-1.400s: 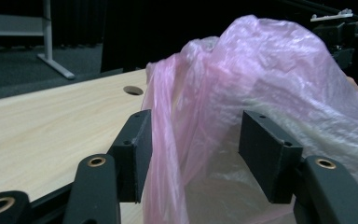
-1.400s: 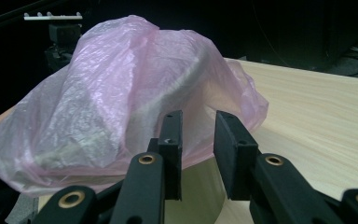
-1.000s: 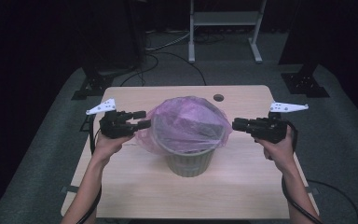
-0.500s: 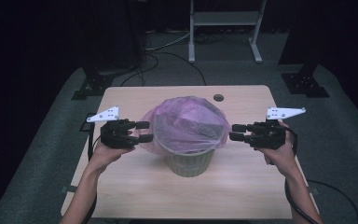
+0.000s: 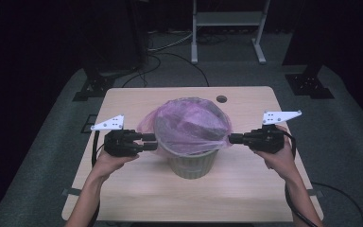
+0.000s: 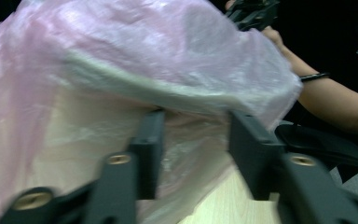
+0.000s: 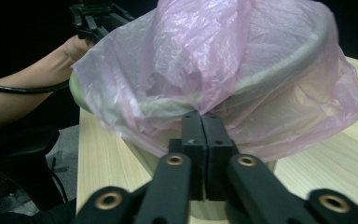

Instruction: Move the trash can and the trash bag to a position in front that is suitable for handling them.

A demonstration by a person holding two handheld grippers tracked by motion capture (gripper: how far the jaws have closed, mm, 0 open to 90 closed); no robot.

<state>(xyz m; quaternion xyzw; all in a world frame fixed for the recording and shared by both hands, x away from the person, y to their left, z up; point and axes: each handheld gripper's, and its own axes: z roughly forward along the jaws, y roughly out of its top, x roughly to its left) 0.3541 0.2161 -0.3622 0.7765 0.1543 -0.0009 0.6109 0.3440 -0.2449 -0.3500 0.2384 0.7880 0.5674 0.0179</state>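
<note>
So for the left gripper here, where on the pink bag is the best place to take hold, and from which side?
The loose skirt of the pink bag hanging below the bin rim suits best. The left gripper, jaws open, could close on it from the bin's left side, level with the film. It drapes free there, as on the side the right gripper pinches.

one bin (image 5: 191, 163), one pink bag (image 5: 189, 125), two grippers, one table (image 5: 246, 189).

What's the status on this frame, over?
Left gripper open at the bin's rim. Right gripper shut on the pink bag. Bag draped over the rim. Nothing in the way.
</note>
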